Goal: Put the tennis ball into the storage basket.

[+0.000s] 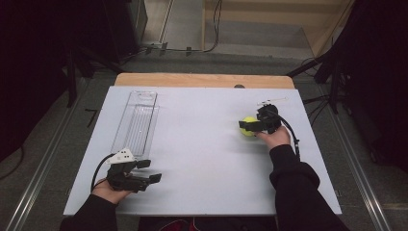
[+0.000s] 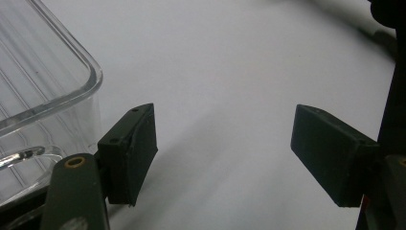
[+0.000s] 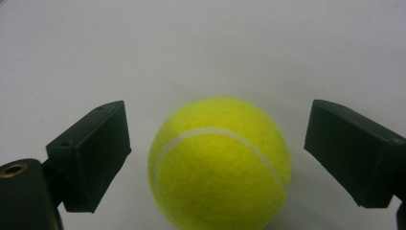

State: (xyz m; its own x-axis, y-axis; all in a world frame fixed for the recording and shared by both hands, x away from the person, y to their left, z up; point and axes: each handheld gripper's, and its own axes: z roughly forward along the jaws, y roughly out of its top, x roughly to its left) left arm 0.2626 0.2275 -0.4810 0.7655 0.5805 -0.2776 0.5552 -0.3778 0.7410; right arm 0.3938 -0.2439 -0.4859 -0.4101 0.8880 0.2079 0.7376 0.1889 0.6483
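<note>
The tennis ball (image 3: 220,163) is bright yellow-green and fuzzy, with one white curved seam arcing across its top. It rests on the white tabletop (image 1: 202,144), on its right half, between the spread jaws of the right tongs (image 3: 218,158), touching neither. The left tongs (image 2: 225,158) gape empty just beside a clear plastic tray (image 2: 43,91).
</note>
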